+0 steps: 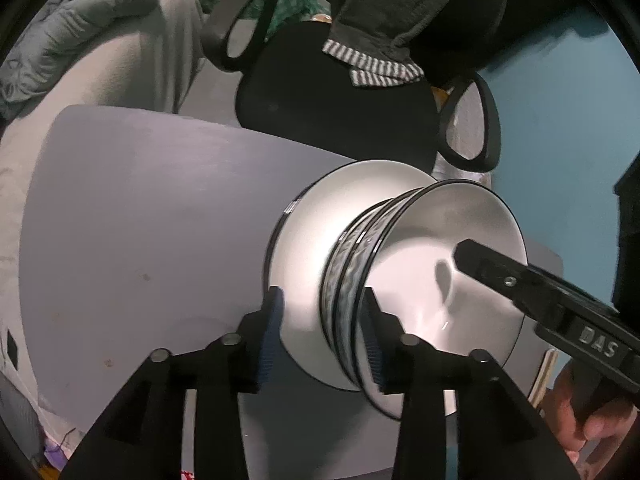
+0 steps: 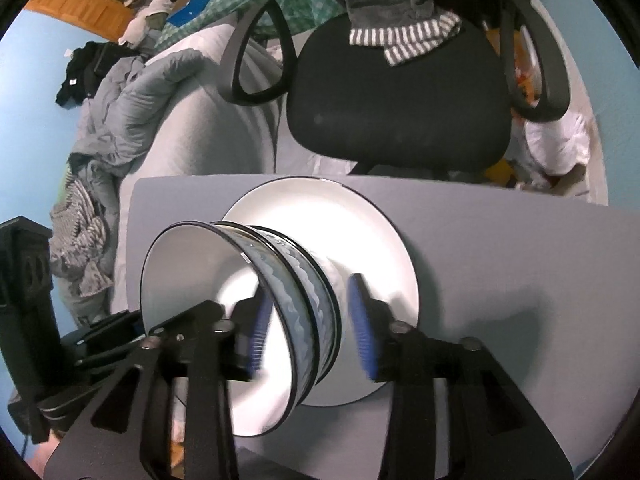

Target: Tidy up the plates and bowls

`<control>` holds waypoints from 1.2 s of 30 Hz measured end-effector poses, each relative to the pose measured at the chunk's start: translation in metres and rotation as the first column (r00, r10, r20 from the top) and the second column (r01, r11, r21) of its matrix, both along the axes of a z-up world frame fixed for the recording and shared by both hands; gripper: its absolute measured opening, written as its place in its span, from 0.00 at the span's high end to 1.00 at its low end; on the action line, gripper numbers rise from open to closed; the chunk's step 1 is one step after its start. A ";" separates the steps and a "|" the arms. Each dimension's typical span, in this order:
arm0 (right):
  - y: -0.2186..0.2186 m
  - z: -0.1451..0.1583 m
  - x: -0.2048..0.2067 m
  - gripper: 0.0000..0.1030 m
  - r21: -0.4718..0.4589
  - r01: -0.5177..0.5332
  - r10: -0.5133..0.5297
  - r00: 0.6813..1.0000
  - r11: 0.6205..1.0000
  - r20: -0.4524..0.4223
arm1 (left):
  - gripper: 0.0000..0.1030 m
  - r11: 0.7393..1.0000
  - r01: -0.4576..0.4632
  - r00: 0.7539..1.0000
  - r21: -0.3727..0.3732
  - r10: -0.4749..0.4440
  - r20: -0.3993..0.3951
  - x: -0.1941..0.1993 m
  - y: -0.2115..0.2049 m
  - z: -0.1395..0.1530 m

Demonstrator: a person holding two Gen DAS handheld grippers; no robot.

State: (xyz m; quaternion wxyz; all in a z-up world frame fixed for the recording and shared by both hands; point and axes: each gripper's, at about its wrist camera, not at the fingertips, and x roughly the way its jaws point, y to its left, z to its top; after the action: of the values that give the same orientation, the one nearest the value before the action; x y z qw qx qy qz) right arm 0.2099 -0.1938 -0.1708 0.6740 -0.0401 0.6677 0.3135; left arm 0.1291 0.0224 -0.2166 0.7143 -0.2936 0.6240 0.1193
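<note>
Two nested bowls (image 1: 424, 264) with a blue wave band sit on a white plate (image 1: 320, 216) on the grey table (image 1: 140, 220). My left gripper (image 1: 322, 340) is open, its blue-padded fingers straddling the bowls' rims at the near edge. In the right wrist view the bowls (image 2: 224, 280) stand on the plate (image 2: 344, 224). My right gripper (image 2: 310, 328) is open, one finger inside the top bowl and the other outside the bowls' wall. The right gripper's finger (image 1: 500, 272) shows inside the bowl in the left view.
A black office chair (image 2: 400, 100) with clothes over its back stands behind the table (image 2: 500, 272). A bed with grey bedding (image 2: 132, 96) lies to the left. The blue wall (image 1: 560, 120) is on the right.
</note>
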 end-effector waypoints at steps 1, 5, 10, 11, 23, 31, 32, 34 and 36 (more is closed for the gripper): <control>0.000 0.003 -0.001 0.43 -0.006 -0.001 0.001 1.000 1.000 0.019 | 0.56 1.000 -0.005 1.000 0.011 0.005 0.000 -0.003 0.001 0.003; -0.005 0.015 -0.001 0.37 -0.020 0.003 -0.001 0.997 1.000 0.078 | 0.43 0.999 0.002 0.999 0.053 -0.004 0.032 -0.011 0.002 0.017; -0.015 0.036 -0.005 0.32 -0.041 0.006 0.000 0.988 0.999 0.156 | 0.31 0.995 0.005 0.997 0.096 -0.013 0.082 -0.022 0.001 0.044; -0.017 0.040 -0.006 0.32 -0.048 0.007 0.001 0.986 0.999 0.166 | 0.31 0.995 0.001 0.996 0.103 -0.011 0.093 -0.024 0.000 0.050; -0.044 0.098 -0.018 0.32 -0.041 0.025 -0.013 0.965 0.999 0.263 | 0.20 0.965 0.052 0.974 0.256 -0.106 0.200 -0.031 -0.036 0.124; -0.055 0.135 -0.029 0.31 -0.043 0.017 -0.002 0.946 0.999 0.324 | 0.18 0.957 0.058 0.955 0.284 -0.136 0.265 -0.040 -0.056 0.167; -0.056 0.139 -0.030 0.31 -0.047 0.018 -0.001 0.945 0.999 0.327 | 0.16 0.956 0.054 0.952 0.289 -0.136 0.273 -0.041 -0.058 0.172; -0.060 0.145 -0.032 0.31 -0.053 0.018 0.001 0.941 0.998 0.338 | 0.15 0.953 0.045 0.948 0.299 -0.135 0.288 -0.043 -0.061 0.181; -0.062 0.151 -0.034 0.31 -0.064 0.024 0.001 0.934 0.998 0.357 | 0.15 0.949 0.035 0.947 0.312 -0.131 0.294 -0.045 -0.063 0.188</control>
State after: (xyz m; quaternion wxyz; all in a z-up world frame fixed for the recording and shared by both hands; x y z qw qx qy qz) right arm 0.1756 -0.2563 -0.0194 0.7841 -0.1152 0.5446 0.2743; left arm 0.0838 -0.0408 -0.0282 0.8445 -0.1689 0.4899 0.1353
